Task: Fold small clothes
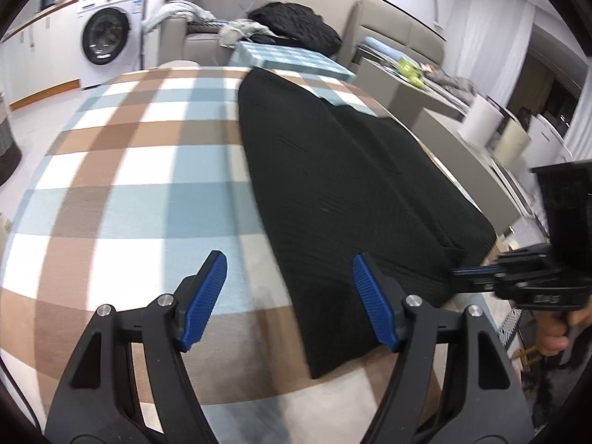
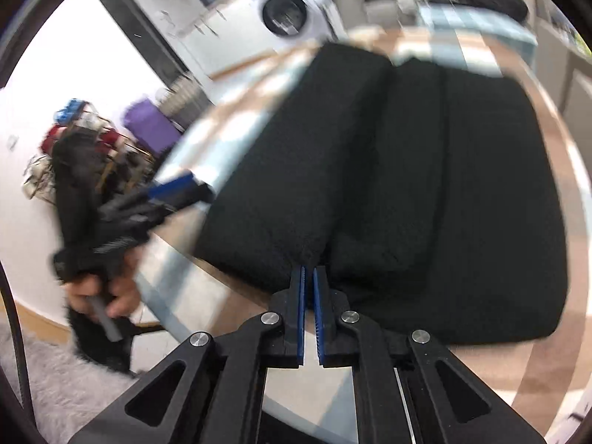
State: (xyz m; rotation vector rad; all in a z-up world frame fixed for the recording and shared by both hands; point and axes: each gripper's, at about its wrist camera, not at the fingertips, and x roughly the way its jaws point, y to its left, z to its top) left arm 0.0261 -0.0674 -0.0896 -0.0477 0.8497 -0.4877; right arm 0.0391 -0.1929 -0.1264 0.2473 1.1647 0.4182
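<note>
Garment: a black knit garment (image 1: 344, 185) lies flat on the checked tablecloth (image 1: 129, 170), folded into long panels with a lengthwise crease, its near hem at the table's front edge.
Right gripper: the right gripper (image 2: 309, 277) has its blue ribbed pads drawn close together at the garment's near hem, right at the crease; blur hides whether cloth is caught between them, so the pinch reads as a likely grab for the next fold.
Left gripper: the left gripper (image 1: 288, 281) hangs over the garment's near left edge, fingers spread wide and empty, seemingly waiting to take that side.
Hand: a person's hand (image 2: 100, 292) grips the left tool's handle, well left of the garment.
Fabric: thick, matte, finely ribbed knit; soft rounded fold edges suggest it will slump rather than hold a sharp crease.
Tablecloth: smooth blue, tan and white squares under the garment.
</note>
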